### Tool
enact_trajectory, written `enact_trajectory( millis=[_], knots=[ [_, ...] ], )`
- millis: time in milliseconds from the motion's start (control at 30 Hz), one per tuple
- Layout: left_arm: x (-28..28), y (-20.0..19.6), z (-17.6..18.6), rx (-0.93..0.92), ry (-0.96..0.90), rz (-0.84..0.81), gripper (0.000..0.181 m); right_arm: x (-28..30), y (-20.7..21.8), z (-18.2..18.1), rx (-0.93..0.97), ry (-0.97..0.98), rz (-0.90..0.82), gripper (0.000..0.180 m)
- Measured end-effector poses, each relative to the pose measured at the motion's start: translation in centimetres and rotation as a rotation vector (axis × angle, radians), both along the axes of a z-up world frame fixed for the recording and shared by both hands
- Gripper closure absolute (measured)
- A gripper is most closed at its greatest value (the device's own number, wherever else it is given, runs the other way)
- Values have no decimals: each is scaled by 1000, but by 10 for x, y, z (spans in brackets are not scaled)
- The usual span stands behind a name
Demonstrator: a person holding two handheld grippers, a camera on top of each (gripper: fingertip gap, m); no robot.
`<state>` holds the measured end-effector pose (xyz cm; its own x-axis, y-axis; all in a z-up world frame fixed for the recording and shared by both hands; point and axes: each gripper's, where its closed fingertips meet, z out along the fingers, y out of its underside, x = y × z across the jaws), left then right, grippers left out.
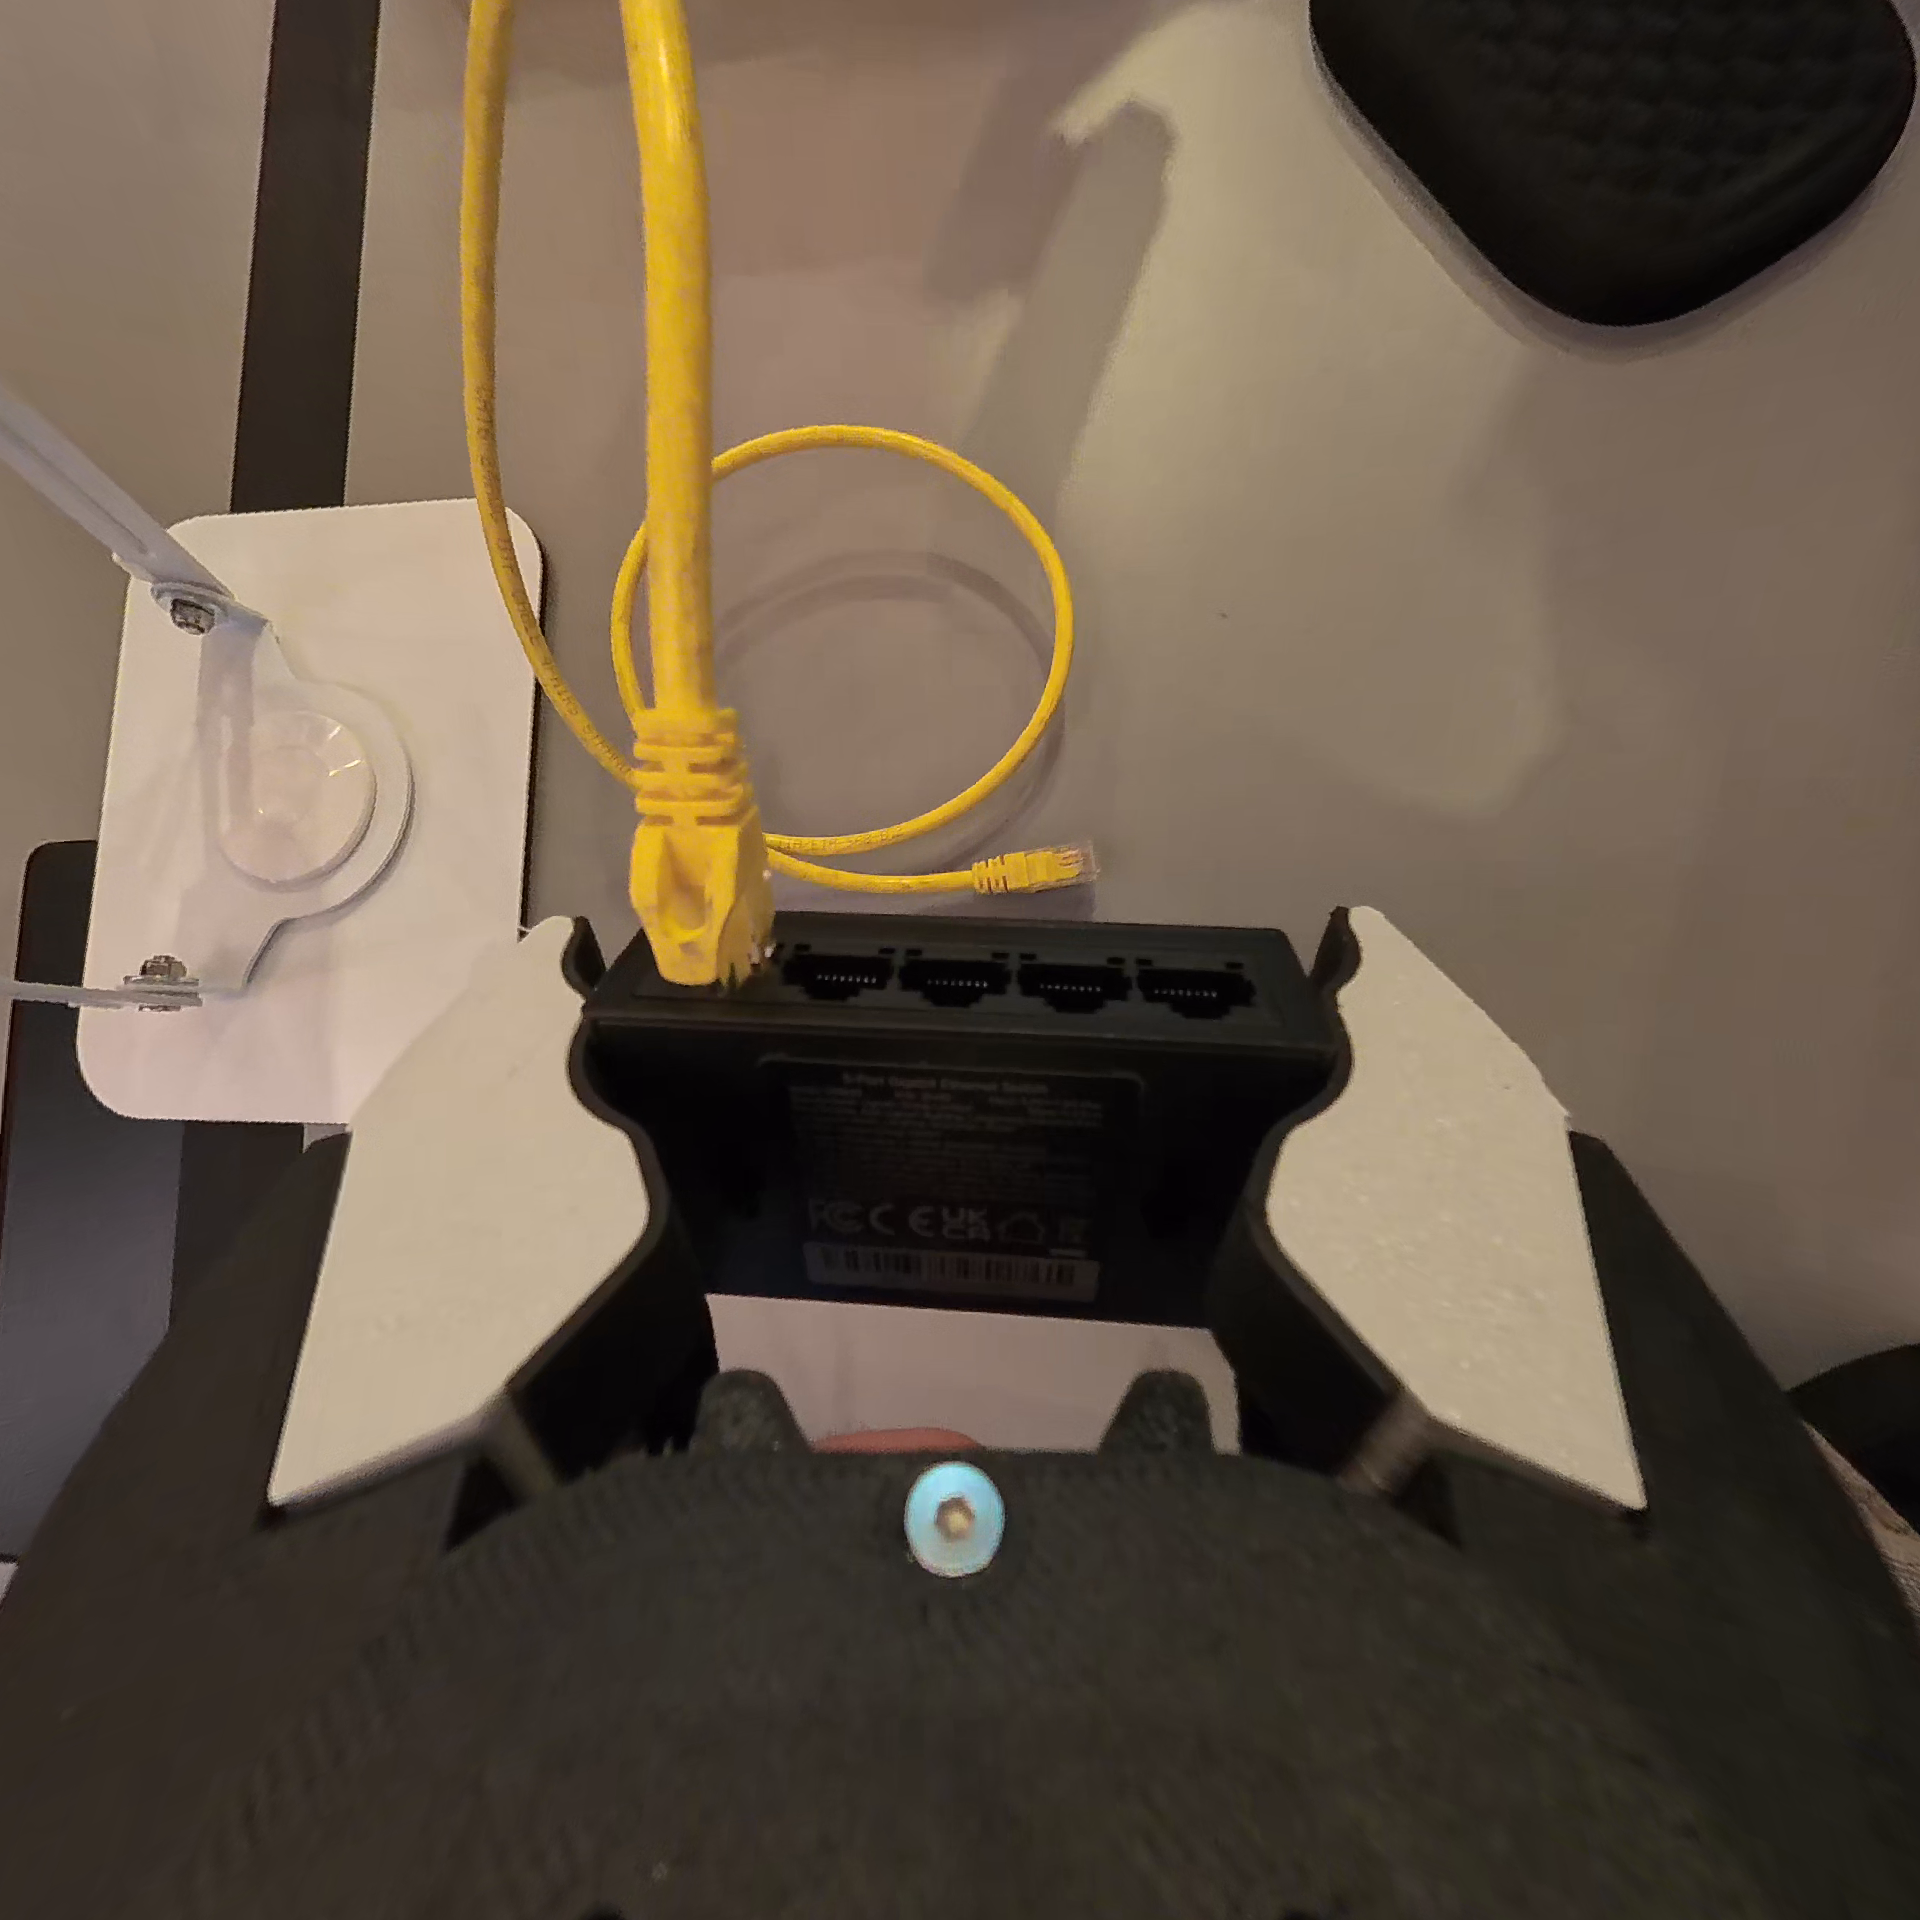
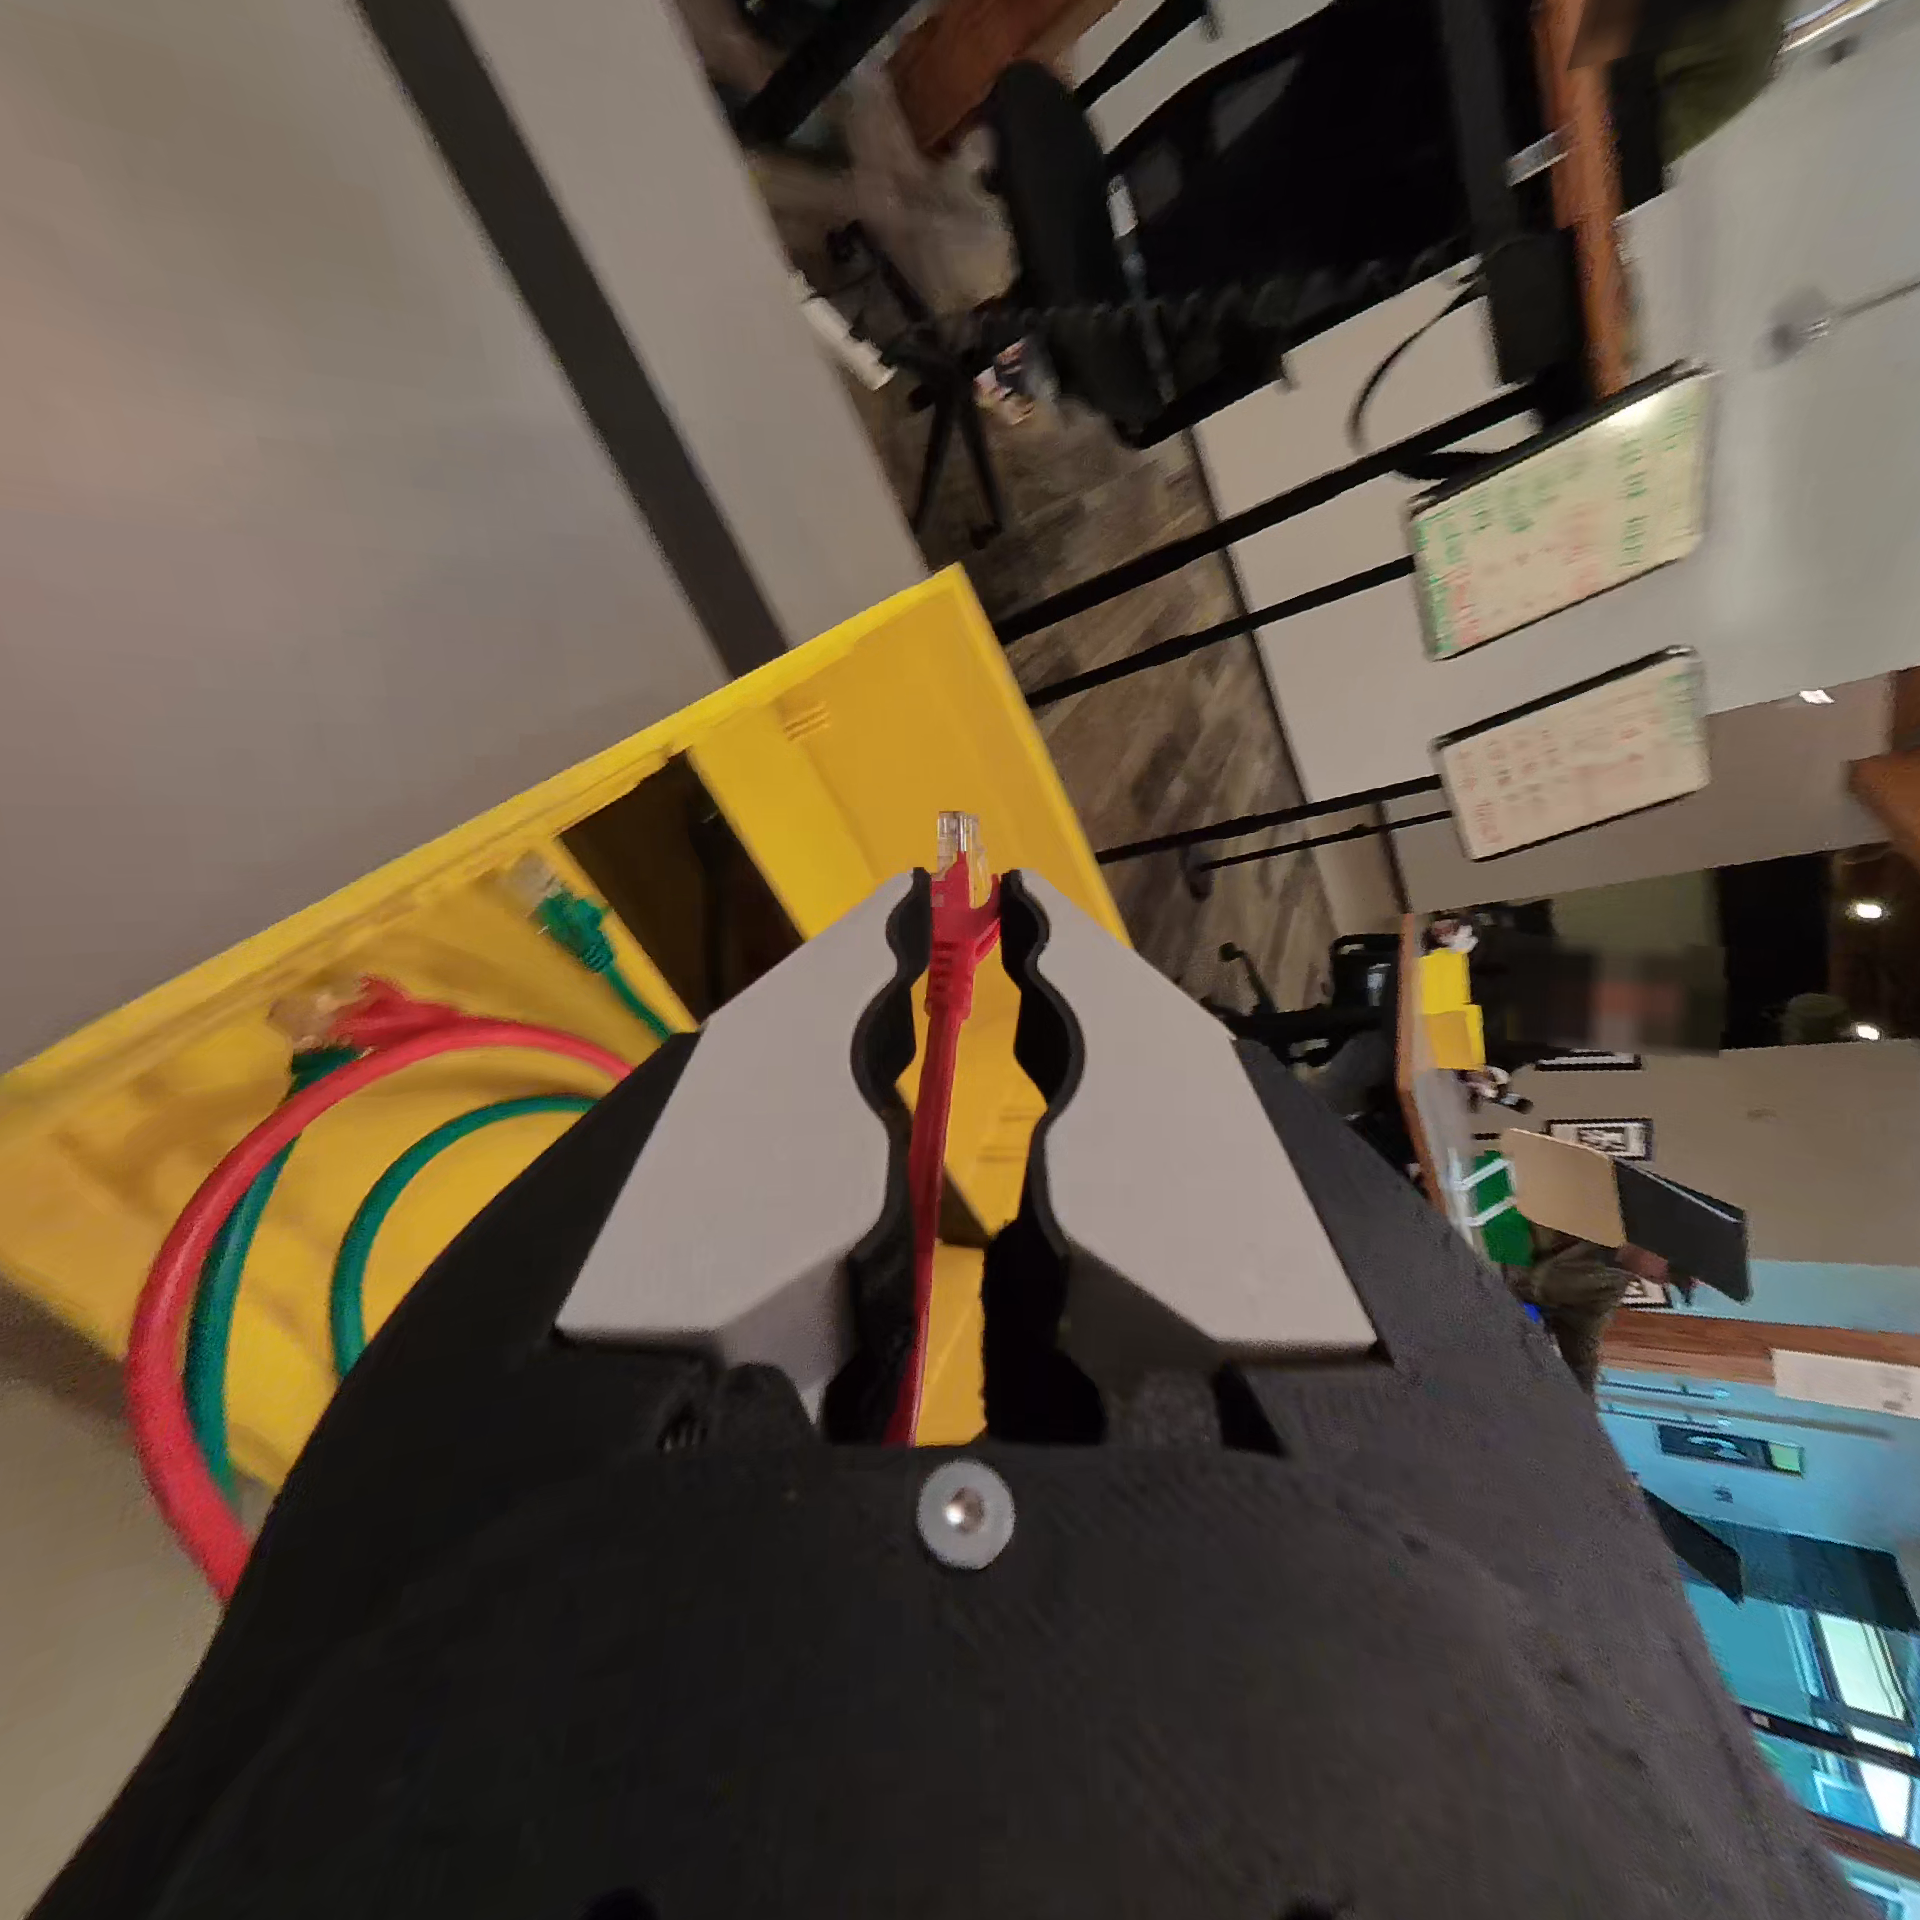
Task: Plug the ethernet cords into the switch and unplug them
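My left gripper (image 1: pixel 961 940) is shut on a black ethernet switch (image 1: pixel 951 1122) and holds it with its row of ports facing away from me. A yellow ethernet cord (image 1: pixel 681 520) is plugged into the leftmost port; its plug (image 1: pixel 696 894) stands upright. The cord's other end (image 1: pixel 1039 868) lies loose on the grey table beyond the switch. The other ports are empty. My right gripper (image 2: pixel 961 894) is shut on the plug of a red ethernet cord (image 2: pixel 951 956), whose clear tip sticks out past the fingertips. The cord runs back between the fingers.
A yellow bin (image 2: pixel 862 727) on the table holds coiled red (image 2: pixel 208 1247) and green cords (image 2: pixel 374 1195). A white plate with a clear bracket (image 1: pixel 312 810) lies left of the switch. A black pad (image 1: pixel 1621 145) lies at the far right. Chairs and whiteboards stand beyond the table. Some 50 centimeters of space lies between my two pairs of fingers.
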<state>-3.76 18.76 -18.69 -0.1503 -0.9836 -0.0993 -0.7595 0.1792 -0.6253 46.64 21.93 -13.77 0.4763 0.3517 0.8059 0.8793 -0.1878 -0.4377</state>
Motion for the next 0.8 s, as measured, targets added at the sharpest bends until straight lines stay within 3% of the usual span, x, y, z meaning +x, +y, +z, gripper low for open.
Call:
enact_trajectory(
  millis=[233, 333, 400, 700, 733, 800],
  knots=[
    [1, 1, -7, -17, 13, 0, 56, 8, -13, -85, -349, -78, -15, 166],
    [2, 0, -10, -29, 19, -4, 56, 14, -23, -109, -502, -113, -50, 145],
    [2, 0, -12, -38, 25, -7, 56, 20, -28, -114, -596, -89, -101, 114],
    [2, 0, -16, -55, 26, -9, 56, 10, -62, -63, -854, -28, -101, 74],
    [2, 0, -16, -57, 23, -10, 56, 9, -67, -54, -865, -24, -111, 66],
    [1, 0, -15, -59, 18, -12, 56, -10, -68, -28, -811, -10, -84, 67]
  ],
)
